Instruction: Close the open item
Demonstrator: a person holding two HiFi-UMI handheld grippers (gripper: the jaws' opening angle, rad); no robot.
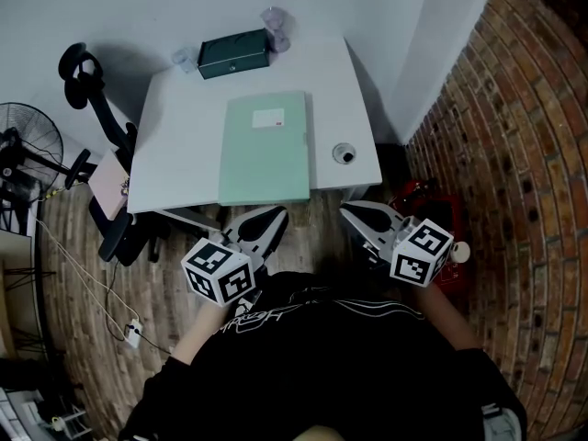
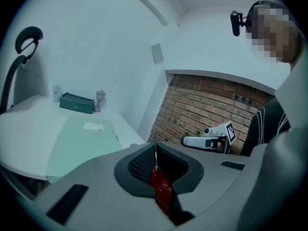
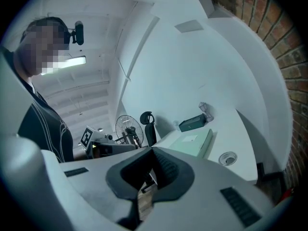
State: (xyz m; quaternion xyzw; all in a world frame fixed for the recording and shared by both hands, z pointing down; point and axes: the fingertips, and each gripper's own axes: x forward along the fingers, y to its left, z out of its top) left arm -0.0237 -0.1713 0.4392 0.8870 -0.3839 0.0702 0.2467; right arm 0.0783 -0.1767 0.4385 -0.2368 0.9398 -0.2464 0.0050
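Observation:
A pale green file folder (image 1: pixel 265 149) lies flat on the white table (image 1: pixel 175 127), its white label toward the far end; it also shows as a folder (image 2: pixel 82 141) and a folder (image 3: pixel 192 142) in the two gripper views. Behind it stands a dark green box (image 1: pixel 234 53), lid down as far as I can tell. My left gripper (image 1: pixel 274 215) hovers off the table's near edge, jaws shut with nothing between them. My right gripper (image 1: pixel 355 211) hangs beside it, likewise shut and empty. Both point toward the table without touching it.
Two small glass items (image 1: pixel 275 27) (image 1: pixel 184 58) flank the dark box. A round cable grommet (image 1: pixel 344 153) sits right of the folder. A black office chair (image 1: pixel 103 122) and a fan (image 1: pixel 26 145) stand to the left; a brick wall (image 1: pixel 514 154) runs along the right.

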